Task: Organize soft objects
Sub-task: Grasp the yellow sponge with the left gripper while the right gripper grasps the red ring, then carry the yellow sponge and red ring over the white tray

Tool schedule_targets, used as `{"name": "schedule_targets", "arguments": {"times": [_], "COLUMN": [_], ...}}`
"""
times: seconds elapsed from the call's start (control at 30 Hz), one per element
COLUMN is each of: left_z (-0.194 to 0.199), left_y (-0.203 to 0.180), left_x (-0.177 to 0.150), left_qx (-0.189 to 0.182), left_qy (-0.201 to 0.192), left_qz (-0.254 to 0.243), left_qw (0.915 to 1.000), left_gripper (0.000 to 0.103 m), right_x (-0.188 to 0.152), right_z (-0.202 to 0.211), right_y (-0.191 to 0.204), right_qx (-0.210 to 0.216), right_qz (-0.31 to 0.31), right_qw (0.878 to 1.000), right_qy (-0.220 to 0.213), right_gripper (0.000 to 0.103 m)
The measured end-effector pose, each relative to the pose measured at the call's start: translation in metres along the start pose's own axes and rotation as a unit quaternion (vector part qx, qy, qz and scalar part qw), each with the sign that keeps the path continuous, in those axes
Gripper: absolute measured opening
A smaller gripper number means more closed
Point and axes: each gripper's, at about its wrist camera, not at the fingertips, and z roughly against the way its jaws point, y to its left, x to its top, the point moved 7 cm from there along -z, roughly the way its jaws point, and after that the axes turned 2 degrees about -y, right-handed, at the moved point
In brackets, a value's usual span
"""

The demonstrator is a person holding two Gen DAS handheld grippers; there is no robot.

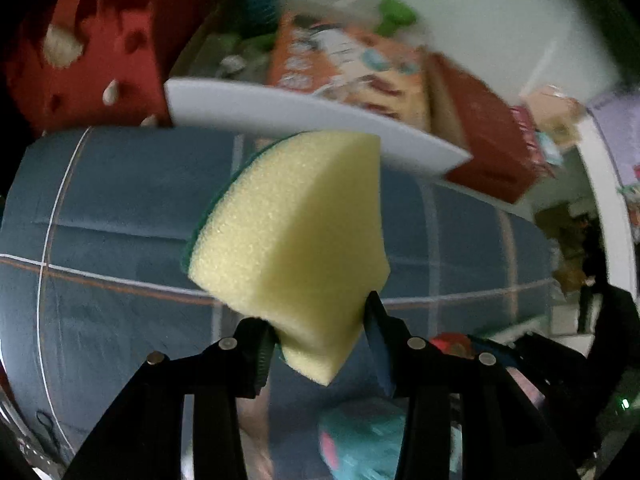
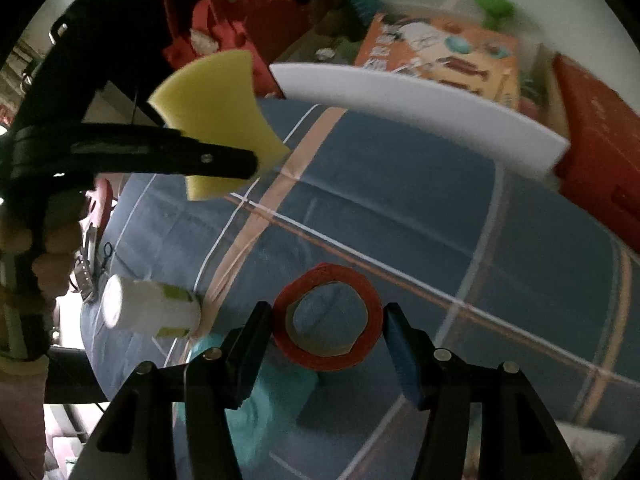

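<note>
A yellow sponge (image 1: 288, 240) with a green scouring back is pinched at its lower corner between the black fingers of my left gripper (image 1: 320, 336), which holds it above the blue plaid bedsheet (image 1: 112, 208). The right wrist view shows the same sponge (image 2: 212, 104) at upper left, with my left gripper (image 2: 248, 160) clamped across it. My right gripper (image 2: 326, 324) is shut on a red tape ring (image 2: 360, 292), its pads against the ring's two sides. The bedsheet (image 2: 400, 208) shows through the ring's hole.
A white flat board (image 2: 420, 100) lies at the bed's far edge, with an orange box (image 2: 440, 52), a red box (image 2: 592, 152) and a red bag (image 1: 92, 52) behind it. A white cylinder (image 2: 152, 308) and a teal soft item (image 2: 272, 400) lie on the sheet near my right gripper.
</note>
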Motion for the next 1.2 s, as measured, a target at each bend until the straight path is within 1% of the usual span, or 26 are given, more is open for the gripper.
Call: {"name": "schedule_targets", "arguments": {"times": [0.1,0.37,0.43,0.53,0.7,0.9,1.07,1.2], "left_z": [0.017,0.039,0.037,0.041,0.022,-0.008,-0.036,-0.06], "left_y": [-0.033,-0.114,-0.126,-0.143,-0.176,-0.211,-0.228,-0.231], "left_x": [-0.014,-0.078,-0.089,-0.115,-0.148,-0.187,-0.215,-0.231], "left_qx": [-0.026,-0.064,-0.075,-0.091,-0.129,-0.16,-0.169,-0.171], "left_qy": [-0.01,-0.01,-0.01,-0.009,0.008,0.038,0.065,0.087], "left_qz": [-0.016,-0.075,-0.078,-0.082,-0.092,-0.111,-0.123,-0.119], "left_qw": [0.9995,0.9951,0.9941,0.9924,0.9873,0.9802,0.9758,0.9742], "left_gripper": [0.043,0.044,0.044,0.044,0.044,0.045,0.045,0.045], "right_x": [-0.019,-0.083,-0.1,-0.125,-0.166,-0.208,-0.239,-0.255], "right_z": [0.02,0.066,0.075,0.086,0.1,0.107,0.099,0.088], "right_y": [-0.004,-0.032,-0.037,-0.05,-0.078,-0.111,-0.13,-0.142], "right_qx": [-0.012,-0.048,-0.059,-0.073,-0.114,-0.141,-0.157,-0.157], "right_qz": [-0.015,-0.058,-0.064,-0.08,-0.105,-0.14,-0.163,-0.181], "right_qw": [1.0,0.997,0.996,0.994,0.988,0.98,0.974,0.971], "right_qy": [-0.003,-0.008,-0.009,-0.011,-0.013,-0.015,-0.007,-0.004], "right_gripper": [0.06,0.06,0.06,0.06,0.06,0.06,0.06,0.06]}}
